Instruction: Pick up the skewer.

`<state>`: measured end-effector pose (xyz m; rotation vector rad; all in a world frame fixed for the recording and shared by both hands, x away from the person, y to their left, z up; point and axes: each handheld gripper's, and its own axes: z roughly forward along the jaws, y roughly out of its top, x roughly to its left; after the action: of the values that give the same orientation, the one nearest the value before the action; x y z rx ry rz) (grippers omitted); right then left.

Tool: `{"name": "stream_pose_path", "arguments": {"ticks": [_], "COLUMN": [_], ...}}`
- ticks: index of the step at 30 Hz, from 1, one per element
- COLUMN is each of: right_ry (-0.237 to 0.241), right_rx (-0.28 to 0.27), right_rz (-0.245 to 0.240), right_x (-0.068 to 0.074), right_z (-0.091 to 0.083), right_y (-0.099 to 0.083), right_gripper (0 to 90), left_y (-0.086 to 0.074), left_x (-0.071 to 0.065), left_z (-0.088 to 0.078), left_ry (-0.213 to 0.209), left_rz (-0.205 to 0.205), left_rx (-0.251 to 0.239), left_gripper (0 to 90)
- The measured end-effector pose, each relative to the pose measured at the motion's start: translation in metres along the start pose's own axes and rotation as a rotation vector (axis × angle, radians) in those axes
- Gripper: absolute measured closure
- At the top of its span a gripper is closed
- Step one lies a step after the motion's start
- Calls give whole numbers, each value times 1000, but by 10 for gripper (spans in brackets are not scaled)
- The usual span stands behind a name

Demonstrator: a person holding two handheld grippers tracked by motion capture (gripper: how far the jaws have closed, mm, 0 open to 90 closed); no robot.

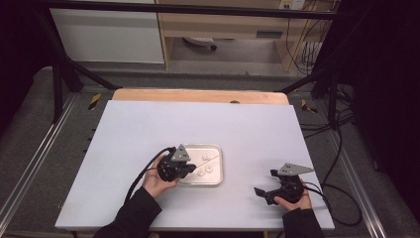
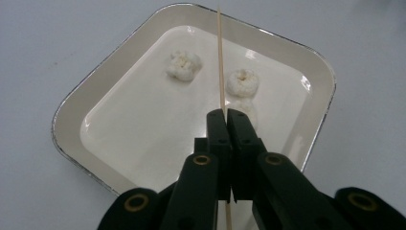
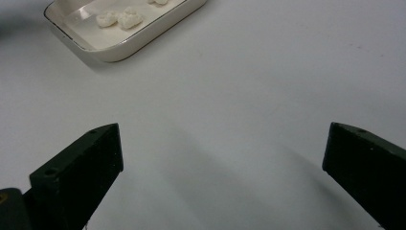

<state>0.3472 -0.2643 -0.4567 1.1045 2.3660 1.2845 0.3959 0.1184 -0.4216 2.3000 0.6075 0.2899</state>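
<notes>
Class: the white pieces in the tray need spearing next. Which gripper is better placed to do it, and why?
Probably the left gripper: it is shut on the thin stick above the tray. The right gripper rests open, apart from it.

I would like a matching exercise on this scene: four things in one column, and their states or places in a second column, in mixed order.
Things:
1. left tongs
2. right tongs
3. thin wooden skewer
4. white rectangular metal tray

States:
A. wide open above the bare table
B. holds small white ring-shaped pieces
C. shut
D. clamped between two black jaws

Pairs: 1-C, 2-A, 3-D, 4-B
</notes>
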Motion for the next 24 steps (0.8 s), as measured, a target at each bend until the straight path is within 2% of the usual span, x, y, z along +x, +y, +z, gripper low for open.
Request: {"name": "stream_pose_path", "arguments": {"ticks": [3, 8, 9, 13, 15, 17, 24], "right_ry": [-5, -27, -44, -51, -56, -57, -63], "right_rx": [9, 13, 17, 19, 34, 38, 58], "right_rz": [-12, -31, -41, -69, -107, -115, -225], "right_x": [3, 6, 8, 13, 19, 21, 40], "right_z": [1, 3, 4, 6, 9, 10, 20], "right_y": [3, 6, 10, 14, 20, 21, 37], "right_gripper": [7, 6, 6, 7, 7, 8, 16], "left_y": [1, 1, 1, 2, 2, 2, 3], "left_x": [-2, -3, -3, -4, -5, -5, -8], "left_z": [-5, -9, -10, -11, -12, -12, -15], "left_ry": [1, -1, -2, -8, -11, -11, -24], "left_rz": [-18, -30, -30, -35, -37, -37, -32], "left_rx": [2, 6, 11, 14, 20, 22, 20], "left_gripper": [886, 886, 886, 886, 886, 886, 886]}}
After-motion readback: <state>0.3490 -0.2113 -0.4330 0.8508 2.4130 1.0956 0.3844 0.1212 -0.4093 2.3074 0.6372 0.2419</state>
